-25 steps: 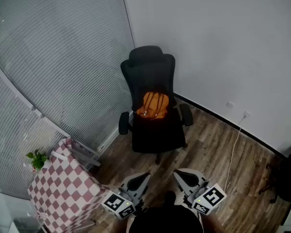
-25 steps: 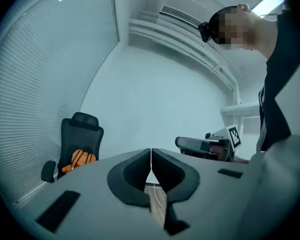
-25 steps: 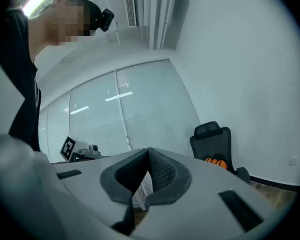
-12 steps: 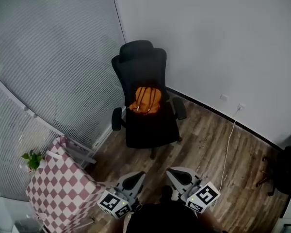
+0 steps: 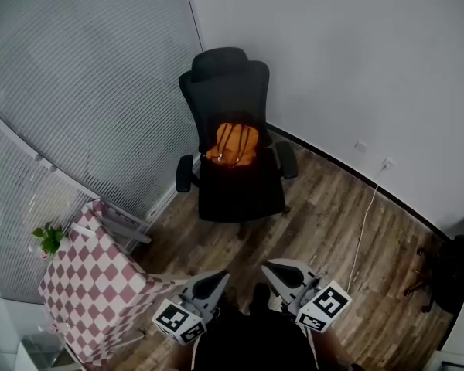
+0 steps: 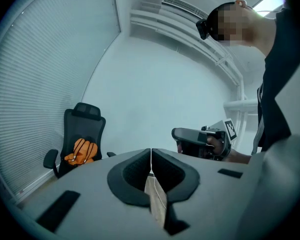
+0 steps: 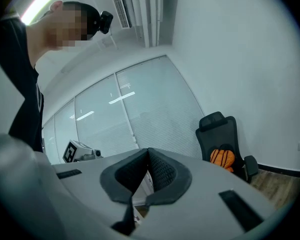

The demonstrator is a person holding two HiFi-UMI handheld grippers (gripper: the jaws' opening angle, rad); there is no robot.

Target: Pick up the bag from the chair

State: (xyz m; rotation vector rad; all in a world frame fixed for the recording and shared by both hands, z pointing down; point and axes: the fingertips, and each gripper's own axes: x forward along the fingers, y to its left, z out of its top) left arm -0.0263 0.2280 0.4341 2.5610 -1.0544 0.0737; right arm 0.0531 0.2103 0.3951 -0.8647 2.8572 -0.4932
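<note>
The head view looks steeply down from high up, with the chair [image 5: 236, 153] well ahead and the left gripper [image 5: 215, 278] and right gripper [image 5: 272, 268] at its bottom edge. Each gripper view looks from low down along its own jaws, tilted up — both share the distant chair and its orange bag [image 6: 81, 151], and each catches the other gripper.
</note>
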